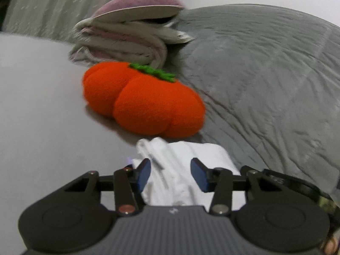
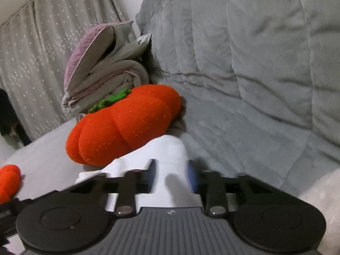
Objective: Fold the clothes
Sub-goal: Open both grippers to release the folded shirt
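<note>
Nearest, the left hand-held gripper [image 1: 171, 173] stands partly open astride a crumpled white garment [image 1: 182, 165] on the bed [image 1: 38, 106]. The right hand-held gripper [image 2: 173, 175] straddles the same cloth; motion blur hides whether it grips. Beyond lie an orange plush pumpkin [image 1: 142, 99], folded blankets [image 1: 125, 42] and a grey quilt [image 1: 265, 74].

White garment [image 1: 180, 161], orange cushion [image 1: 142, 99], grey quilt [image 1: 265, 74].
</note>
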`<action>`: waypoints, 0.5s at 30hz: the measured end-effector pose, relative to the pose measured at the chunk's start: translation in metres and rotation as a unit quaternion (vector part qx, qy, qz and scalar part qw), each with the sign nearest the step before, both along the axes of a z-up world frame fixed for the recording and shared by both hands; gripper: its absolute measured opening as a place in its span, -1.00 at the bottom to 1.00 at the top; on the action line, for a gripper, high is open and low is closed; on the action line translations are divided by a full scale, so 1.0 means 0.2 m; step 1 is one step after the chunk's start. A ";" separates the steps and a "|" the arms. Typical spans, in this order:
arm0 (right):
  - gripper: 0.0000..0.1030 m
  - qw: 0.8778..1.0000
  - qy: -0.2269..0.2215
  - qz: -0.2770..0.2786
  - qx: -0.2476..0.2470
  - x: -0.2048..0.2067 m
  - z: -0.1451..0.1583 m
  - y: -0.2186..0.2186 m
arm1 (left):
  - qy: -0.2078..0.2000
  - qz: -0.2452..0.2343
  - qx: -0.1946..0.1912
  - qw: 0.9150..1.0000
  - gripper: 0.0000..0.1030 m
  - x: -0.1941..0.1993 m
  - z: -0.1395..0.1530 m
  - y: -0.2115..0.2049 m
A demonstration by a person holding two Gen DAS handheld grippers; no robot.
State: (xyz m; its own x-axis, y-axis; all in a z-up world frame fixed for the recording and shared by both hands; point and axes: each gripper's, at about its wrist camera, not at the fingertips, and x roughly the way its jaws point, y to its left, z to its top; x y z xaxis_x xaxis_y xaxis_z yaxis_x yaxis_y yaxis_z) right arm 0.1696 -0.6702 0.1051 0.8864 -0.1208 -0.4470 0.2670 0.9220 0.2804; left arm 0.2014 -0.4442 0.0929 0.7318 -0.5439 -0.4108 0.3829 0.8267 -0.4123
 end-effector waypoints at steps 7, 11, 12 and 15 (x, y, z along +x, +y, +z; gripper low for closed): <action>-0.71 1.000 0.007 0.006 0.012 0.02 -0.04 0.00 | -0.015 -0.034 0.053 0.998 -0.30 0.00 -0.03 -0.18; -0.68 1.000 0.011 0.011 0.013 0.02 -0.06 0.00 | -0.011 -0.033 0.072 0.997 -0.30 0.02 -0.09 -0.20; -0.68 1.000 0.014 0.013 0.011 0.03 -0.07 0.01 | -0.010 -0.032 0.074 0.997 -0.30 0.02 -0.10 -0.20; -0.67 1.000 0.022 0.013 0.004 0.04 -0.08 0.02 | -0.004 -0.028 0.079 0.996 -0.41 0.04 -0.12 -0.19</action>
